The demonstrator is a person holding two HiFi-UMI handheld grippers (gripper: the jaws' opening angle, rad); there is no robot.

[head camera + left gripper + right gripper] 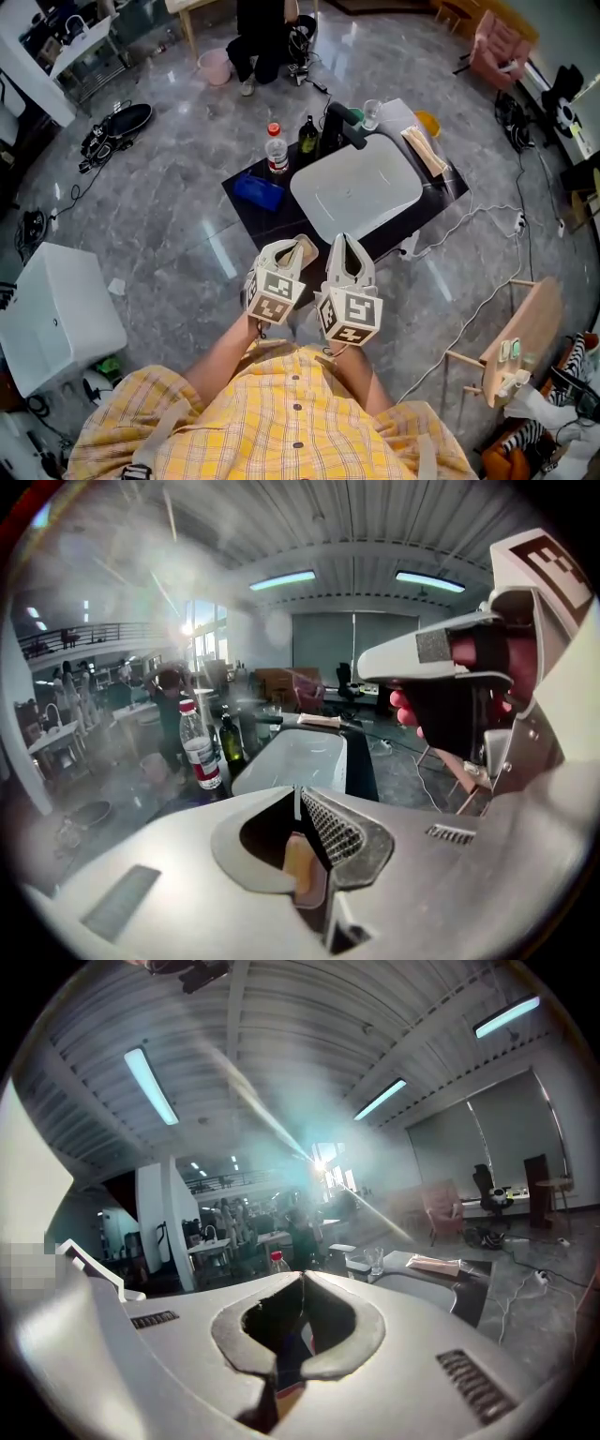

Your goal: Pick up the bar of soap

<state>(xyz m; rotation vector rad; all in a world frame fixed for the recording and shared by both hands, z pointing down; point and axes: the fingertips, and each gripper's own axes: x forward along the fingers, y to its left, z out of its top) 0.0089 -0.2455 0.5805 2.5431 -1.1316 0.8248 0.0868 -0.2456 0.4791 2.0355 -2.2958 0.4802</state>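
Observation:
A small black table (253,217) holds a white sink basin (356,187). On the table's left part lies a flat blue block (260,191); I cannot tell whether it is the soap. A long tan packet (424,150) lies right of the basin. My left gripper (300,247) and right gripper (343,244) are side by side near my chest, short of the table's near edge. Both are shut with nothing between the jaws. In the left gripper view the left gripper (298,797) points toward the basin (298,757). In the right gripper view the right gripper (302,1281) points above the table.
A red-capped water bottle (276,150), a dark bottle (308,134), a black faucet (345,125) and a glass (371,113) stand along the table's far side. A white box (52,314) sits on the floor at left, a wooden stand (525,337) at right. Cables cross the floor.

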